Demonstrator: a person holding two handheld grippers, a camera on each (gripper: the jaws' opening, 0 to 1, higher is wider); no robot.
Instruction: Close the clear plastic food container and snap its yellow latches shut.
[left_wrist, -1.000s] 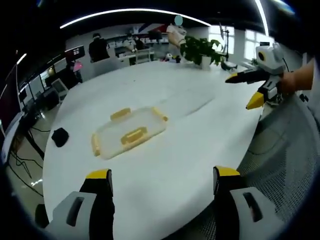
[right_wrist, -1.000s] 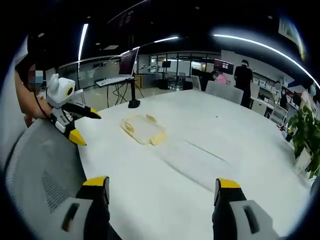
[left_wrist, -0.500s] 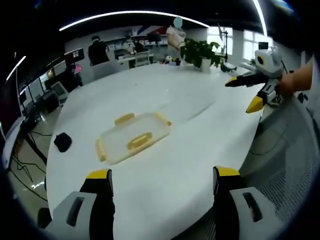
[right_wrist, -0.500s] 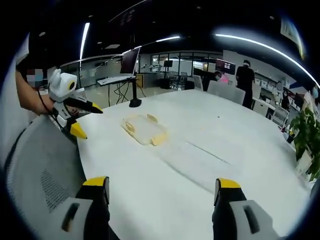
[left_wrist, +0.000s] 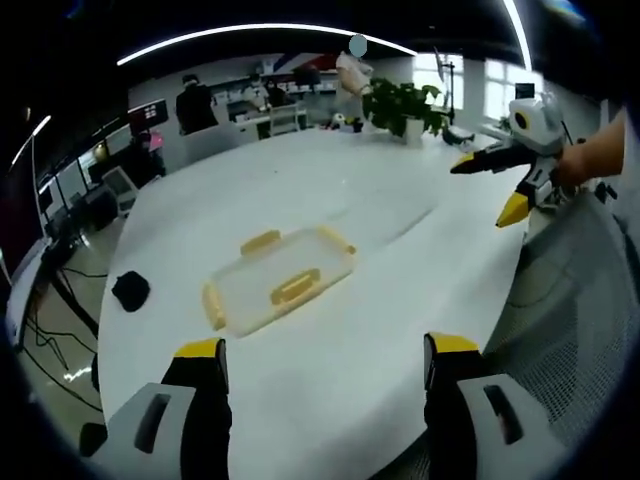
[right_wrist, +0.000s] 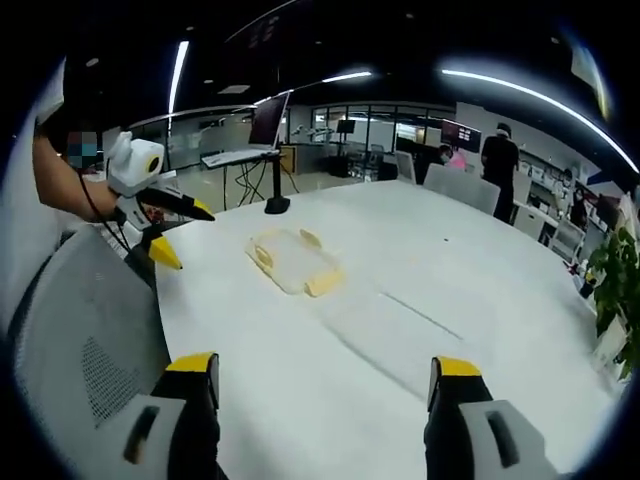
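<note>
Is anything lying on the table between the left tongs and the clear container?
No. In the left gripper view, bare white table runs from the open left tongs to the container. A small black object lies off to the side.

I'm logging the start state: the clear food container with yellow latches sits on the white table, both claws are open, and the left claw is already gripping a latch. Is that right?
Not quite. In the left gripper view the left claw is open but holds nothing; it hangs short of the clear food container, touching no yellow latch. The container does sit on the white table, and the right claw is open too.
</note>
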